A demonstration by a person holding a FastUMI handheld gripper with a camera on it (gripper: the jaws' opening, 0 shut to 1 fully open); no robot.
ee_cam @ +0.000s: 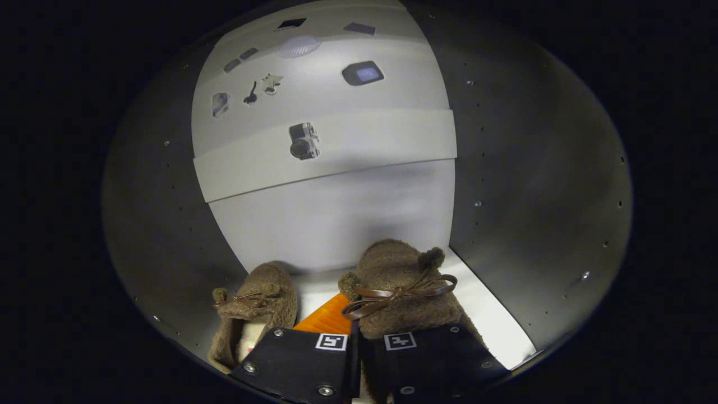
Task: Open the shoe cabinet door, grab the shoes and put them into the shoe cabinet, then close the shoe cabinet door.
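I am looking into the shoe cabinet (pixel 533 196). Two fuzzy brown shoes lie on its white shelf (pixel 488 314), toes toward the pale back panel (pixel 336 219). The left shoe (pixel 263 300) rests free beside the left wall, its cream lining showing. The right shoe (pixel 398 269) has a brown leather bow and runs back under my fingers. My gripper (pixel 355 343) is shut, with only a thin slit between the fingers, and appears to pinch the right shoe's inner edge. The grip point itself is hidden by the fingers.
An orange ridged piece (pixel 328 321) lies between the two shoes just ahead of the fingers. Grey side walls (pixel 157 224) with peg holes close in on both sides. The back panel carries a raised band and small stickers, among them a camera (pixel 303 141).
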